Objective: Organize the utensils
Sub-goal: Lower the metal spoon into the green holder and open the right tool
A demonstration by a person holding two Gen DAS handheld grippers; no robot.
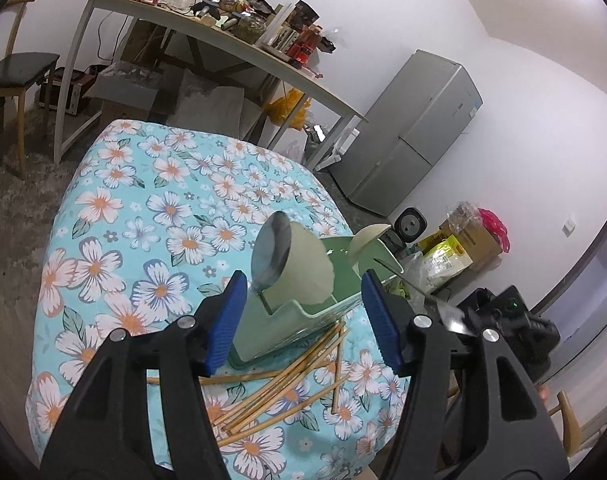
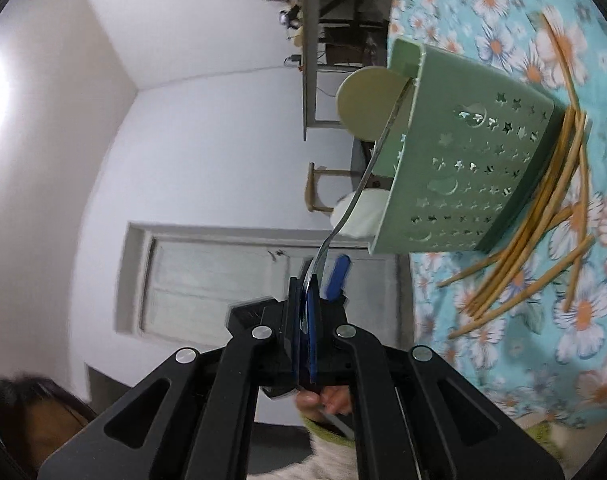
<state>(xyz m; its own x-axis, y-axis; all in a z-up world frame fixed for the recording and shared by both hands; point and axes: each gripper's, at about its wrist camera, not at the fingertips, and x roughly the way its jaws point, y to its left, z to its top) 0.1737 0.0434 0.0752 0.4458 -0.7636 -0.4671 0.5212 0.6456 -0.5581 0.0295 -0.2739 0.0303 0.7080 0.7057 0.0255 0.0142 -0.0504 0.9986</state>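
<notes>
Big table point(image 1: 115, 208) under a blue flower cloth, lots of bare room on the far and left side. Green utensil holder point(image 2: 475, 168) near the table's right edge, with cream spoons point(image 1: 299, 264) poking out. Loose bamboo chopsticks point(image 1: 287, 380) heaped right beside the holder's base, touching it, lying flat and mostly pointing the same way. Left tongs point(image 1: 303, 316) wide apart and empty, just above the holder and the pile. Right tongs point(image 2: 309, 308) pinched tight on a thin metal utensil point(image 2: 367, 172); long handle reaching forward to the holder's open top, tip at the rim. Probably going in there next. Careful near the table edge.
</notes>
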